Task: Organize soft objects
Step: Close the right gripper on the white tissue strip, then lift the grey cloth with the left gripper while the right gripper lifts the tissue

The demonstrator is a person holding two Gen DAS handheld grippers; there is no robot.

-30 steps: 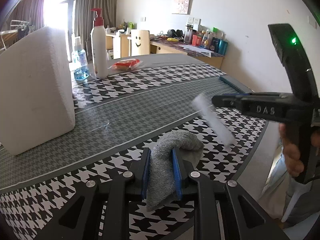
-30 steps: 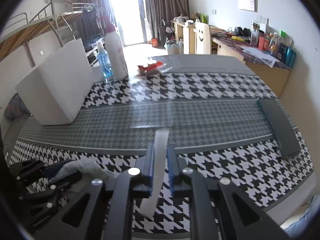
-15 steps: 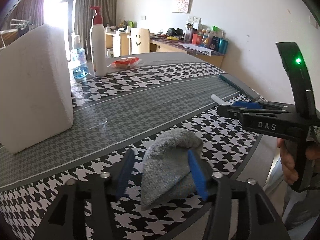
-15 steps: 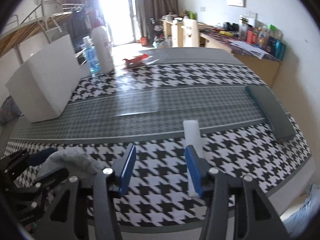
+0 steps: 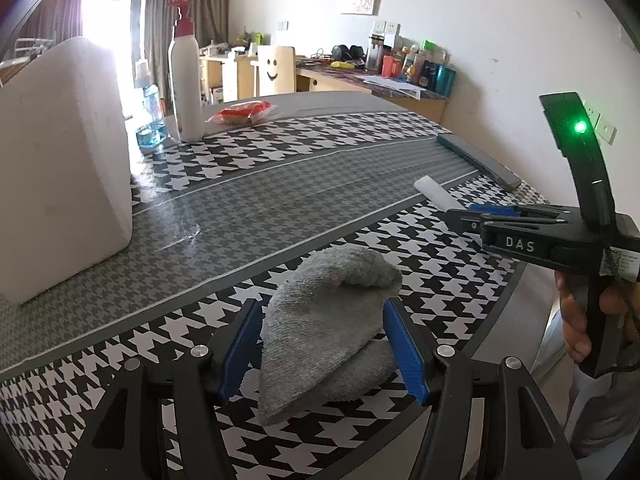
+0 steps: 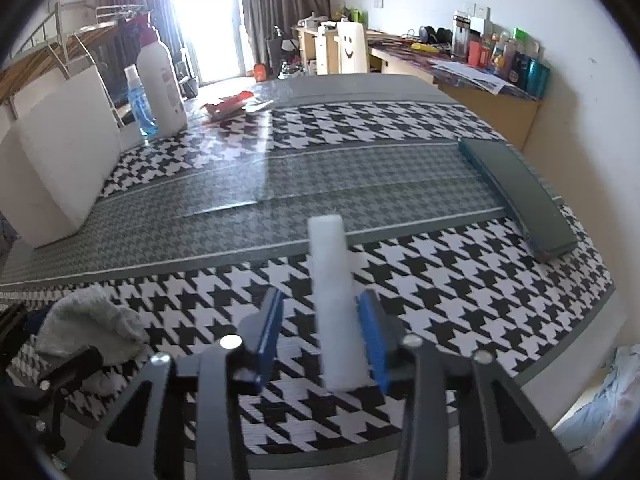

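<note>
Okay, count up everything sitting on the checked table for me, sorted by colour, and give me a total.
White: 3, the foam block, the pump bottle, the foam strip
Grey: 2, the sock, the flat dark pad
Blue: 1, the spray bottle
Red: 1, the snack packet
Total: 7

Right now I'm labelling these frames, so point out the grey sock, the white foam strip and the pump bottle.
grey sock (image 5: pixel 328 320): left wrist view, middle of its folded body.
white foam strip (image 6: pixel 334 280): right wrist view, mid-length.
pump bottle (image 5: pixel 186 88): left wrist view, white body.
</note>
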